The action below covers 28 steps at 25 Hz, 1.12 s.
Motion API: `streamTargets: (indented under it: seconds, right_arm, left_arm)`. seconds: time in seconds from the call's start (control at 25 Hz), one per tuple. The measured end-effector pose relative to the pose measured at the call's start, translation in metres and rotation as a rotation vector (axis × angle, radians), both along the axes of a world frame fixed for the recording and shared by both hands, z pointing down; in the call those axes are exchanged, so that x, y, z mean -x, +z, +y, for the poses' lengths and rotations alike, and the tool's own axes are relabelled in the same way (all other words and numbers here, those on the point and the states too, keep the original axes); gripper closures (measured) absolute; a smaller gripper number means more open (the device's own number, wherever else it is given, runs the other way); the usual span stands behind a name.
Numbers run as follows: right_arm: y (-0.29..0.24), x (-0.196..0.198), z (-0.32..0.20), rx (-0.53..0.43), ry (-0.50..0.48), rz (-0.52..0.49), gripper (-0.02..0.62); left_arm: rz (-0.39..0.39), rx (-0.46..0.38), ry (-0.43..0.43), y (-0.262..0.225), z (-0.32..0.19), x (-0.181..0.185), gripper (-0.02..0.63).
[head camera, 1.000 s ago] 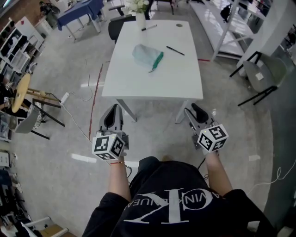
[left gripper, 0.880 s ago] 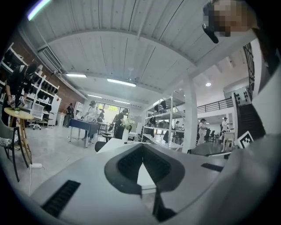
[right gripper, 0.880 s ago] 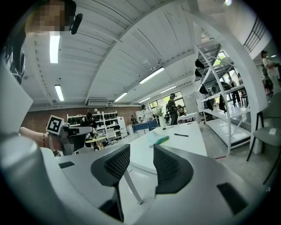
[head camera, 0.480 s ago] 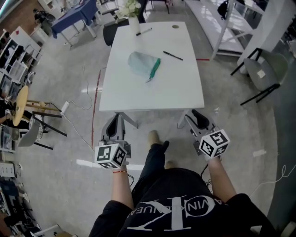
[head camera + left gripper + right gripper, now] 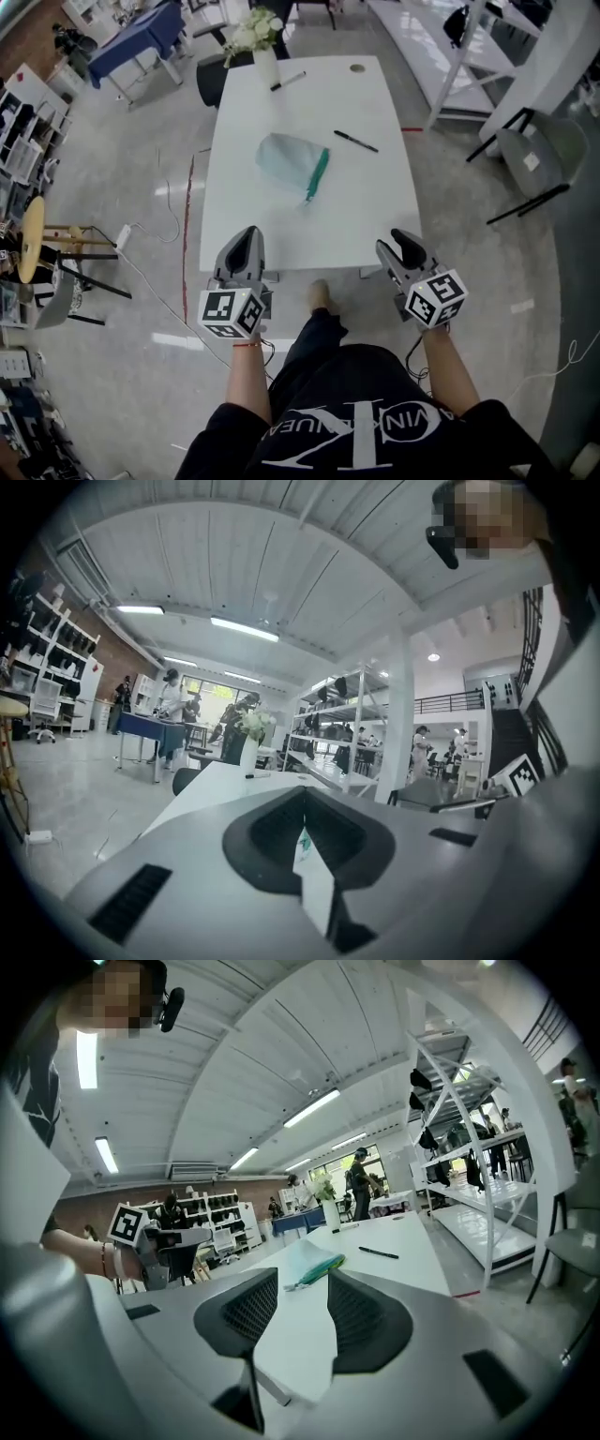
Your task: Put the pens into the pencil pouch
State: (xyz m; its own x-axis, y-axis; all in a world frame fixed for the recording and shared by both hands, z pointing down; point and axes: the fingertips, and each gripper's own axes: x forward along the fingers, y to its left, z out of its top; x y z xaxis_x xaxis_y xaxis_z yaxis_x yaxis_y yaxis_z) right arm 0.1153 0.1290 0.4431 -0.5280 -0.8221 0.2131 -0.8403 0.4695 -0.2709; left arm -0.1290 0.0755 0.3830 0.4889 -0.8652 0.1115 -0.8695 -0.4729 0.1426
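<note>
My left hand-held gripper (image 5: 304, 799) blocks most of the desk (image 5: 202, 789) in its own view, leaving a thin sliver of the pencil pouch (image 5: 303, 840). From above, the far pen (image 5: 288, 81) is too small for detail, and the desk half hides a chair (image 5: 210, 70).

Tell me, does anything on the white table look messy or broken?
Nothing looks broken or spilled. The pencil pouch lies in the middle of the table. One pen lies loose right of the pouch, another pen beside the flower vase at the far end.
</note>
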Motion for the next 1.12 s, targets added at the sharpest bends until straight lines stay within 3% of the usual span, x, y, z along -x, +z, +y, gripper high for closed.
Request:
streamTargets:
  seconds: [0.68,0.96,1.12]
  right_arm:
    - [0.017,0.023,-0.128,0.08,0.024,0.047,0.428]
    - [0.017,0.017,-0.158,0.098,0.047,0.095,0.419]
    - [0.025,0.009,-0.166,0.131,0.034,0.125,0.419]
  left_arm:
    - [-0.018,0.098,0.191,0.027,-0.145,-0.021,0.602]
    - [0.04,0.14,0.259,0.032,-0.18,-0.044,0.601]
    - [0.033,0.188,0.318,0.047,-0.18,-0.064,0.6]
